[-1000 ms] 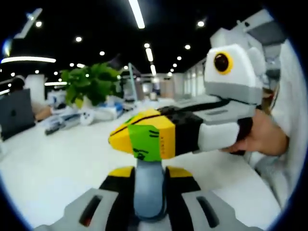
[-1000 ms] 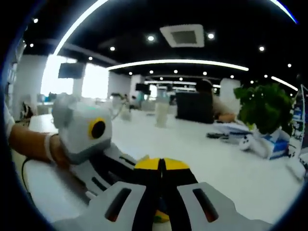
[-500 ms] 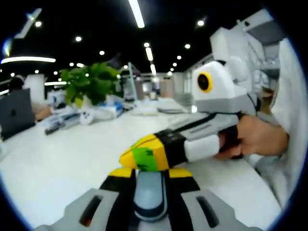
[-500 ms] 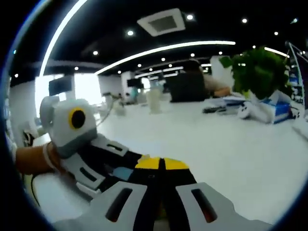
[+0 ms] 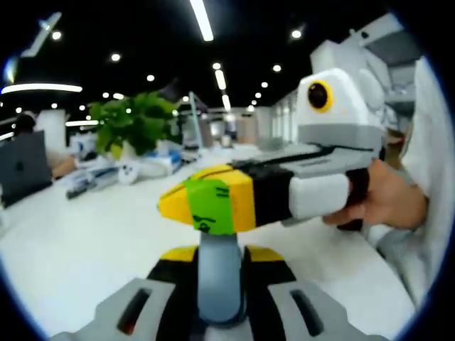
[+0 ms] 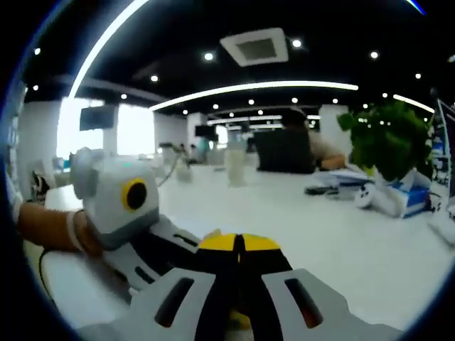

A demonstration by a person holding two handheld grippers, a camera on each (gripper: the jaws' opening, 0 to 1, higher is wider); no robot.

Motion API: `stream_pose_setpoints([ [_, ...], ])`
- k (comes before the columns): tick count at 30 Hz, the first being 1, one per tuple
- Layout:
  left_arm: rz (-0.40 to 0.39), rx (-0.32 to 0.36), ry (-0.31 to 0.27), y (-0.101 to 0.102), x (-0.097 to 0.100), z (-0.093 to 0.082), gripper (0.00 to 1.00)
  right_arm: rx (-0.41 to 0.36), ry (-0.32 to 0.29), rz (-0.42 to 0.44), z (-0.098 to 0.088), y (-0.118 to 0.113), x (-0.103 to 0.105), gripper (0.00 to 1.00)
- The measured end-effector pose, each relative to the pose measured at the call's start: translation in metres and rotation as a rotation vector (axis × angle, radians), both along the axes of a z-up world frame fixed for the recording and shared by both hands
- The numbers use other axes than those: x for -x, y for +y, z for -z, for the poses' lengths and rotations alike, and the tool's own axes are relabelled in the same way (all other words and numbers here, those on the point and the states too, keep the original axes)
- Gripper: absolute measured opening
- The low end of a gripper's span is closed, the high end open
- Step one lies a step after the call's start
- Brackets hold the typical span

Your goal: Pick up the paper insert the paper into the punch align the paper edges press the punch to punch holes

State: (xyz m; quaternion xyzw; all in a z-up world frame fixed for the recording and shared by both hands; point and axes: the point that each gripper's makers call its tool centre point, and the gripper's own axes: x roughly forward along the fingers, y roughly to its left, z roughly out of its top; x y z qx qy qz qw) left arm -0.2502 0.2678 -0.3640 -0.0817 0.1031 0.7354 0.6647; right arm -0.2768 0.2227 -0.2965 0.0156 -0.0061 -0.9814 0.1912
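Note:
My left gripper (image 5: 220,254) rises from the bottom of the left gripper view, its yellow-tipped jaws shut on a grey-blue rounded piece (image 5: 219,280), apparently the punch's lever. My right gripper (image 5: 207,204) comes in from the right, held by a hand (image 5: 387,202). Its yellow and green tip hangs just above that piece. In the right gripper view the right gripper (image 6: 239,243) has its jaws pressed together, and the left gripper (image 6: 186,249) reaches in from the left beneath them.
A white table (image 5: 85,241) stretches ahead. A potted green plant (image 5: 131,124) and some clutter (image 5: 106,174) stand at its far side. A dark laptop with a person behind it (image 6: 284,149) is further back. A hand (image 6: 46,227) holds the left gripper.
Half a second ago the right gripper's tip was low, down against the grey-blue piece. It has risen again to about where it was a second ago. The left gripper stayed put.

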Motion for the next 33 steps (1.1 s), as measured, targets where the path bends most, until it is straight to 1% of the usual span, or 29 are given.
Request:
stream_pose_setpoints([
  [1, 0.000, 0.001, 0.002, 0.000, 0.000, 0.000, 0.26, -0.047, -0.002, -0.004, 0.001, 0.002, 0.002, 0.04],
  [2, -0.001, 0.001, 0.003, 0.000, 0.001, 0.000, 0.26, -0.057, 0.022, 0.003, -0.003, 0.006, 0.004, 0.04],
  [3, 0.000, 0.000, 0.004, 0.000, 0.001, 0.000, 0.26, -0.030, 0.034, 0.022, -0.007, 0.015, 0.007, 0.04],
  [4, -0.001, 0.000, 0.005, 0.000, 0.000, -0.001, 0.26, 0.003, 0.030, 0.046, -0.009, 0.028, 0.010, 0.04],
  [5, -0.001, 0.000, 0.007, 0.000, 0.000, -0.001, 0.26, 0.004, 0.021, 0.080, -0.007, 0.042, 0.013, 0.04],
  [6, -0.001, 0.001, 0.008, 0.000, 0.000, -0.001, 0.26, -0.033, 0.028, 0.128, -0.004, 0.062, 0.017, 0.04],
  [7, -0.001, 0.001, 0.008, 0.000, 0.000, -0.001, 0.26, -0.045, 0.025, 0.156, 0.001, 0.075, 0.020, 0.04],
  [9, -0.002, 0.000, 0.006, 0.000, 0.000, -0.001, 0.27, -0.034, 0.003, 0.167, 0.013, 0.090, 0.024, 0.04],
  [11, -0.001, 0.002, 0.005, 0.000, -0.001, -0.001, 0.29, -0.019, -0.029, 0.179, 0.024, 0.100, 0.025, 0.05],
  [12, 0.002, 0.003, 0.006, 0.000, -0.001, -0.001, 0.30, 0.004, -0.037, 0.190, 0.028, 0.104, 0.025, 0.05],
  [13, 0.007, 0.001, 0.006, 0.000, -0.003, -0.002, 0.33, 0.053, -0.049, 0.189, 0.030, 0.104, 0.025, 0.05],
  [14, 0.013, -0.001, 0.003, 0.001, -0.004, -0.002, 0.37, 0.072, -0.043, 0.185, 0.028, 0.106, 0.024, 0.05],
  [16, 0.020, -0.008, 0.000, 0.001, -0.008, -0.003, 0.42, 0.083, -0.039, 0.188, 0.028, 0.106, 0.025, 0.05],
  [18, 0.022, -0.011, 0.009, 0.002, -0.008, -0.005, 0.42, 0.075, -0.044, 0.188, 0.030, 0.104, 0.024, 0.05],
  [22, 0.020, -0.026, 0.009, 0.001, -0.004, -0.008, 0.44, 0.067, -0.044, 0.188, 0.030, 0.103, 0.023, 0.05],
  [27, -0.003, -0.038, 0.006, -0.001, 0.005, -0.011, 0.53, 0.072, -0.052, 0.179, 0.032, 0.102, 0.023, 0.05],
  [29, -0.001, -0.053, 0.006, -0.001, 0.004, -0.015, 0.53, 0.075, -0.066, 0.169, 0.034, 0.099, 0.022, 0.05],
  [31, 0.010, -0.069, 0.007, -0.001, 0.002, -0.019, 0.53, 0.068, -0.067, 0.165, 0.034, 0.098, 0.022, 0.06],
  [33, 0.004, -0.078, 0.000, 0.000, 0.004, -0.023, 0.53, 0.067, -0.068, 0.163, 0.035, 0.098, 0.022, 0.07],
])
